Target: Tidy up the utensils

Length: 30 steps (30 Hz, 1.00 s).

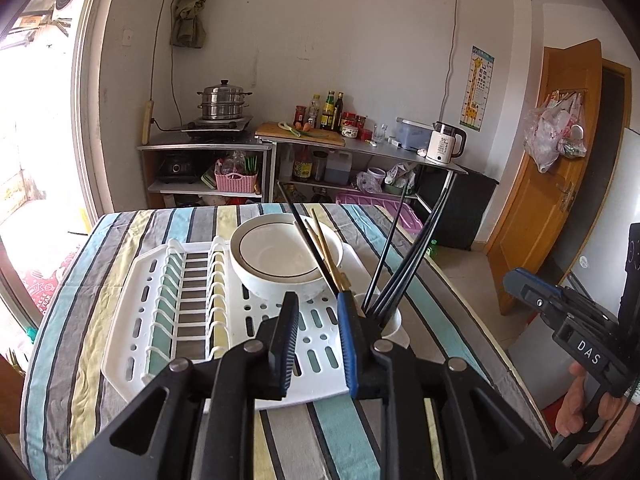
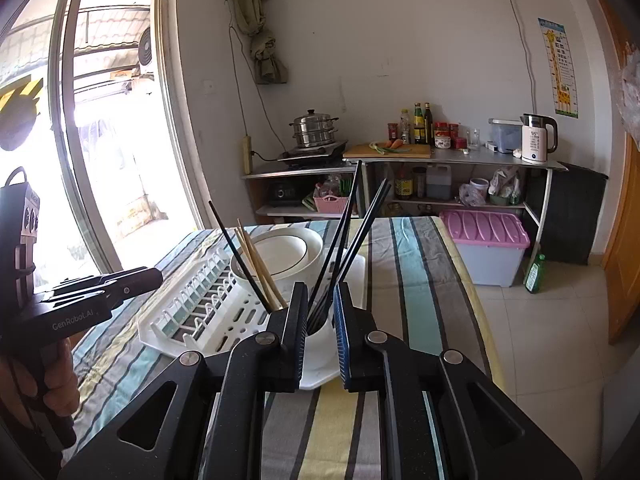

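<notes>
A white dish rack (image 1: 168,320) lies on the striped table. Two stacked white bowls (image 1: 280,256) sit in it. A white cup (image 1: 394,326) at the rack's right corner holds several black chopsticks (image 1: 404,252). More chopsticks, black and wooden (image 1: 322,248), stand just left of it, leaning over the bowls. My left gripper (image 1: 318,320) is open and empty, low before the rack. My right gripper (image 2: 320,312) is open, its jaws either side of the cup (image 2: 320,344) and the black chopsticks (image 2: 340,248). The wooden chopsticks (image 2: 256,264) stand to its left.
The striped tablecloth (image 1: 120,224) covers the table, whose right edge drops to the tiled floor. Behind stand steel shelves with a steamer pot (image 1: 224,104), bottles, a kettle (image 1: 444,142) and a pink-lidded bin (image 2: 486,248). A wooden door (image 1: 560,168) is at right.
</notes>
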Motion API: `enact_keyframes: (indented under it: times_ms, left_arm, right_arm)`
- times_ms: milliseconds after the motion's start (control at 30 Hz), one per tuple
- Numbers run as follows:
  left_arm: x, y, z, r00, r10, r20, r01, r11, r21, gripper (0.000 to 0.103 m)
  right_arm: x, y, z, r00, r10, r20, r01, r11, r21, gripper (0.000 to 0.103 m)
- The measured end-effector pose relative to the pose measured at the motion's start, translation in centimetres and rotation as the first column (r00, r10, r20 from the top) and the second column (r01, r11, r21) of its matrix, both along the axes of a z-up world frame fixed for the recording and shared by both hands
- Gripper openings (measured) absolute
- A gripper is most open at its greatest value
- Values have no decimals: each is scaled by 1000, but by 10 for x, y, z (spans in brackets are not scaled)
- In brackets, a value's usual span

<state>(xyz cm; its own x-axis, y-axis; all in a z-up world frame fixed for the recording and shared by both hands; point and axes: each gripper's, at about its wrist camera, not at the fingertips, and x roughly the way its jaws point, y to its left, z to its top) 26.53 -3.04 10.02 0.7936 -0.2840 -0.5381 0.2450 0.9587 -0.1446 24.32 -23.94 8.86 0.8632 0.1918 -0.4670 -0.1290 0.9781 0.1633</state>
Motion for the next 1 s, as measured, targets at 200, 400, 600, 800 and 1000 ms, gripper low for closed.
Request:
enact_keyframes:
  times_ms: [200, 400, 600, 800, 1000]
  left_arm:
    - [-51, 0, -15, 999, 17, 28, -17, 1000, -1, 22]
    - [-102, 2, -34, 998, 45, 49, -45, 999, 8, 23]
    - [-147, 6, -47, 993, 90, 79, -92, 995, 28, 26]
    - [-183, 5, -59, 990, 96, 103, -103, 993, 61, 27]
    - [-217, 7, -75, 988, 118, 101, -125, 990, 59, 27]
  right_arm:
    - [-52, 15, -6, 1000, -1, 25, 1, 1000, -23, 17]
    - [-99, 34, -22, 1000, 9, 28, -7, 997, -81, 17]
    - [-142, 48, -37, 999, 22, 27, -19, 996, -83, 17]
    - [-177, 62, -54, 999, 30, 10, -29, 996, -81, 18]
    - [-204, 71, -62, 999, 27, 20, -25, 996, -84, 18]
